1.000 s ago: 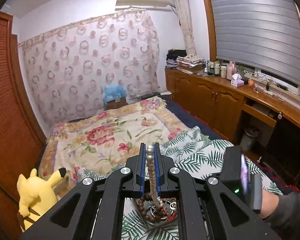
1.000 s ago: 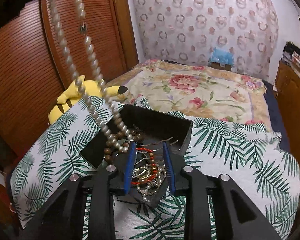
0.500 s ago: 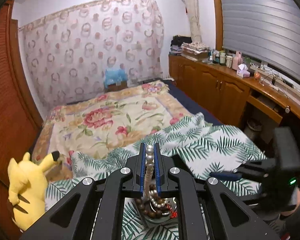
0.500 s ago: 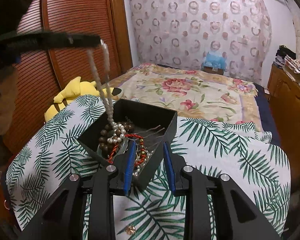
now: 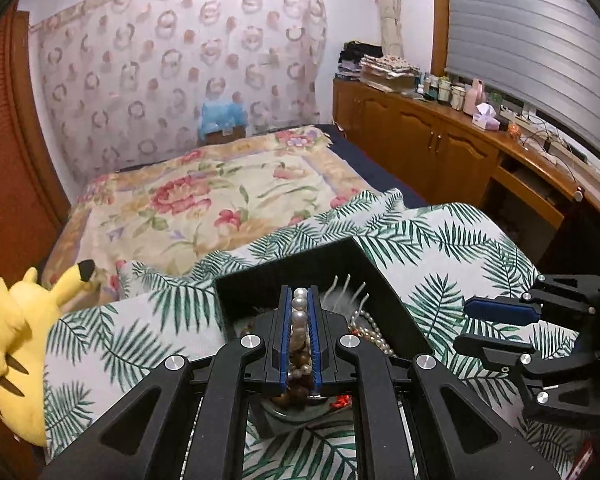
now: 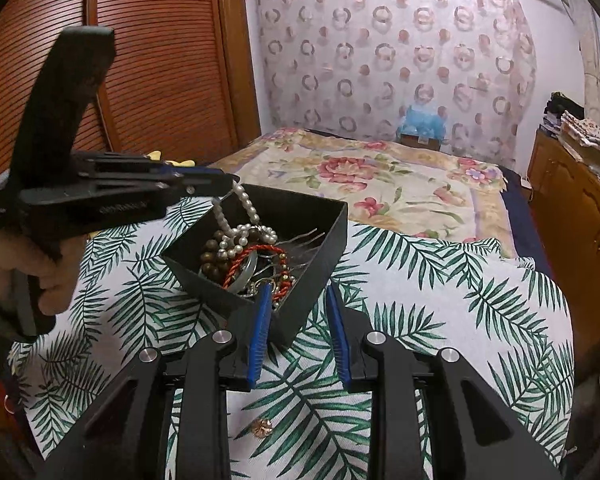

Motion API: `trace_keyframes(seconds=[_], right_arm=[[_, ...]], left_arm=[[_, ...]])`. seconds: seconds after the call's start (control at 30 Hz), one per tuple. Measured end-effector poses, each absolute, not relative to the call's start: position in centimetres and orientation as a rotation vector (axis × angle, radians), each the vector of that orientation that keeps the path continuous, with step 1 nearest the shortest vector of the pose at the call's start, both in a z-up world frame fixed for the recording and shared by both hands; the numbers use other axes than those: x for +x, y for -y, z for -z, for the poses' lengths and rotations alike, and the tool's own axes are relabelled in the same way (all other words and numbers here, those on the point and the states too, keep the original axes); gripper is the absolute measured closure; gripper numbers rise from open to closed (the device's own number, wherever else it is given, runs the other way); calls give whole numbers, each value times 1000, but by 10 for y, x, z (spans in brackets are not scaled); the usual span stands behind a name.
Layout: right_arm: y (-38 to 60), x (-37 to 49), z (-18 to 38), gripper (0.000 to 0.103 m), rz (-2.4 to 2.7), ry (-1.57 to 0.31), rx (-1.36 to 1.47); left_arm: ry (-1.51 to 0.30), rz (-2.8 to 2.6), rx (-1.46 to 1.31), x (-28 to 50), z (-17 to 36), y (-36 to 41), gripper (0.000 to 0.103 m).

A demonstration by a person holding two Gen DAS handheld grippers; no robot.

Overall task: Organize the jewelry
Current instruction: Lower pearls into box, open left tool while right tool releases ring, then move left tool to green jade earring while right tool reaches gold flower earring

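A black open box (image 6: 324,236) holds a heap of jewelry: brown beads (image 6: 212,250), a red cord bracelet (image 6: 256,250) and pearls. It sits on a palm-leaf cloth (image 6: 440,300). My left gripper (image 5: 300,292) is shut on a pearl necklace (image 5: 300,314) and holds it low over the box; the strand (image 6: 244,200) hangs down into the heap. My right gripper (image 6: 296,296) is open and empty at the box's near corner; it also shows in the left wrist view (image 5: 496,326). A small gold piece (image 6: 261,426) lies on the cloth.
A floral bedspread (image 5: 204,196) lies beyond the cloth. A yellow plush toy (image 5: 24,328) sits at the left edge. A wooden sideboard (image 5: 460,148) runs along the right wall, and a slatted wooden wardrobe door (image 6: 148,60) stands to the left.
My left gripper has come down with the pearl necklace, so most of the strand now rests in the box. My right gripper has pulled back from inside the box to its near corner.
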State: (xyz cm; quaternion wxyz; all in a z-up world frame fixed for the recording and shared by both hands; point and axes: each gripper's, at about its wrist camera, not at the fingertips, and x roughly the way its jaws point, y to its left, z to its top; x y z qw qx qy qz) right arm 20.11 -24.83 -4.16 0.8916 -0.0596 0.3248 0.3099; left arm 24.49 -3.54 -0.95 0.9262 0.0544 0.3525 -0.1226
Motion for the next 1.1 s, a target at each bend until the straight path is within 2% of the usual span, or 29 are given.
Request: trace_keyframes(seconds=[0.33,0.37,0.4,0.47,0.67,0.83,1.0,1.1], right_arm=[[253,192,45,72,-645,-672,-121],[255,190,46,72,-643,-673,-120],[256,188,47,72,-643,-674,-118],[258,185,49,72,-642,-676,-112],[267,176,57,72,-626,-680,-112],[274,170,64,72,-615,-687,-109],[279,164,72,72,-602,-700,-116],[281,161,75,66,-598,-705,-117]], left_arm=[[-727,263,114,244,16,45,95],[-731,263,113,243,17,45,89],[-732,261,112,242,17,46,78],[-725,256,114,238,17,46,62],[-701,238,98,219,15,41,30],[-693,255,99,198,18,41,18],[-703,270,100,182,25,40,15],[-702,280,106,171,29,42,15]])
